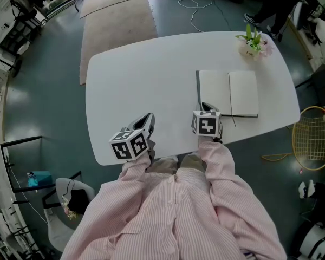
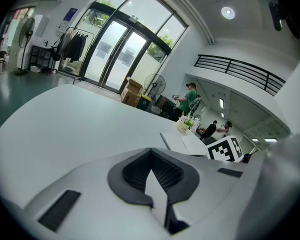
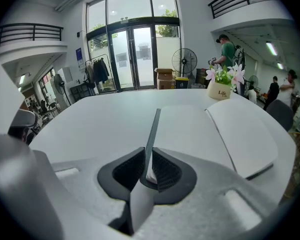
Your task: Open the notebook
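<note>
Over to the right gripper (image 3: pixel 149 159): its fingers pinch the notebook (image 3: pixel 190 129) by its dark cover edge, a grip the head view hides under the marker cube (image 1: pixel 207 123). White pages lie open beyond the fingers. The left gripper (image 2: pixel 151 154) has fingers pressed together, empty, over the surface (image 2: pixel 65 124).

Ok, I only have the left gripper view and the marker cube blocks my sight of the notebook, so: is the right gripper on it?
Observer: Yes. In the right gripper view the right gripper is shut on the dark cover of the notebook, and the cover looks raised on edge.
Operator: Is it open, then?
Observer: Yes, the head view shows two blank white pages lying flat.
Operator: Anything close by?
Observer: A small flower pot stands beyond it, not touching.
</note>
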